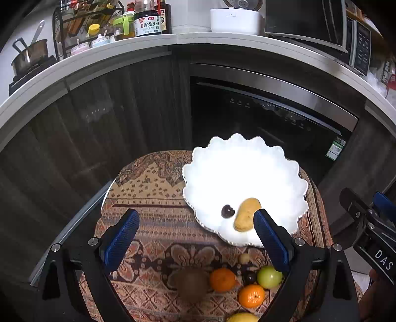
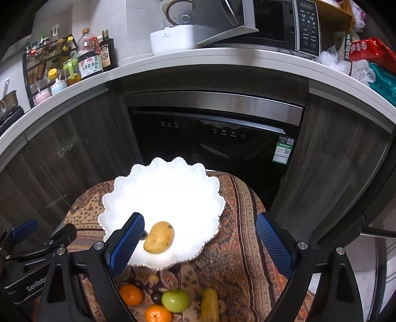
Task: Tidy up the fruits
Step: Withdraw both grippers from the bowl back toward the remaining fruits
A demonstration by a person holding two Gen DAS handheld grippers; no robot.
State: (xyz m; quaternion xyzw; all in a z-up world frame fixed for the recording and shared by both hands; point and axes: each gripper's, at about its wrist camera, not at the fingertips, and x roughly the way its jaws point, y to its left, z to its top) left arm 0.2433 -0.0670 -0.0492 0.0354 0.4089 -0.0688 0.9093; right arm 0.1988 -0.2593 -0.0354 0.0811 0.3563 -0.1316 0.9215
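A white scalloped plate (image 1: pixel 242 171) (image 2: pixel 160 193) stands on a patterned cloth and holds a small yellow mango (image 1: pixel 246 215) (image 2: pixel 159 237) and a dark cherry (image 1: pixel 227 211). Loose on the cloth lie a kiwi (image 1: pixel 191 284), two oranges (image 1: pixel 222 279) (image 1: pixel 251 295) (image 2: pixel 131 294) (image 2: pixel 158 314), a green apple (image 1: pixel 269 276) (image 2: pixel 176 300), a dark plum (image 1: pixel 250 277) (image 2: pixel 156 297), a small pale fruit (image 1: pixel 244 258) (image 2: pixel 153 278), a lemon (image 1: pixel 243 317) and a yellow banana-like fruit (image 2: pixel 210 304). My left gripper (image 1: pixel 195 235) is open and empty above the cloth. My right gripper (image 2: pixel 200 237) is open and empty over the plate's near edge.
The cloth covers a small round table (image 1: pixel 148 188) in front of dark cabinets and a dishwasher (image 2: pixel 217 138). The counter above carries sauce bottles (image 1: pixel 148 21), a rice cooker (image 1: pixel 235 19) and a microwave (image 2: pixel 279 22). The right gripper's body shows at the left wrist view's right edge (image 1: pixel 371 228).
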